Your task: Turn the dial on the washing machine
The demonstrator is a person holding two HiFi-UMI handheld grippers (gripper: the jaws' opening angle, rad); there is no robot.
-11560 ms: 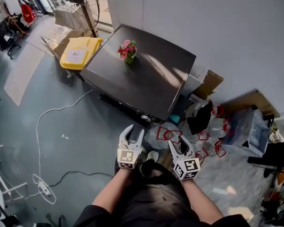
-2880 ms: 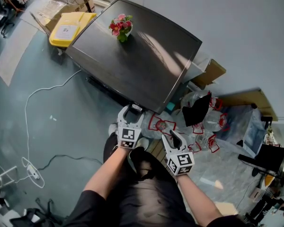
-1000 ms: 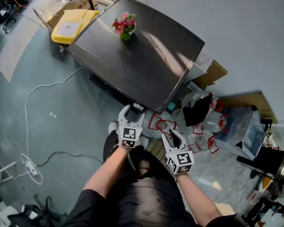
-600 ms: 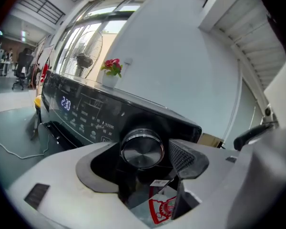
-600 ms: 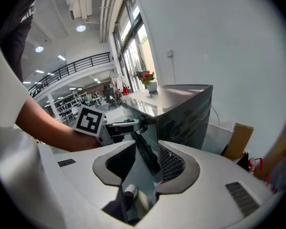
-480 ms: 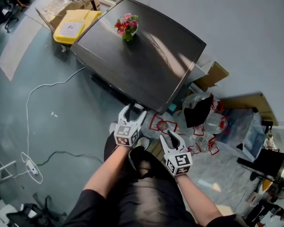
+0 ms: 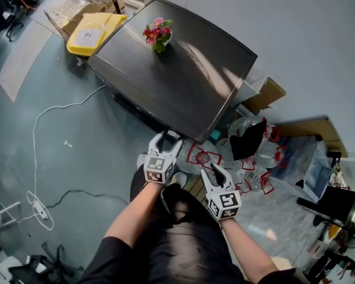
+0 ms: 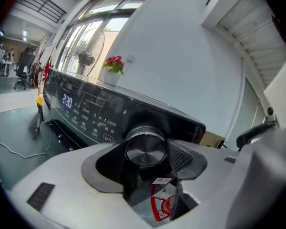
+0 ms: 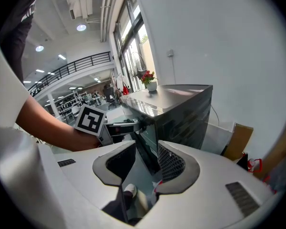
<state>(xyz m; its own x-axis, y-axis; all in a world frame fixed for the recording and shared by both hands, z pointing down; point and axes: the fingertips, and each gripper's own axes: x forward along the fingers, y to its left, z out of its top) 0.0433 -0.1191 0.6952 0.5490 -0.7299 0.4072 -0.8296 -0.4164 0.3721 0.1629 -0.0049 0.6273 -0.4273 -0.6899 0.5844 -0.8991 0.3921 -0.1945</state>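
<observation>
Left gripper on the washing machine dial
Only its own view shows the dial, gripped by fingers that have just been closing, right of the lit display; overhead the lid hides it. Right gripper's fingers stand slightly apart, empty.

The head view looks steeply down on the dark grey washing machine. The left gripper view faces its round metal dial close up. The right gripper view faces its front corner. All three share the machine.

Bright daylight from far-left windows; glare streaks the washing machine lid; fisheye edges bend and darken.
</observation>
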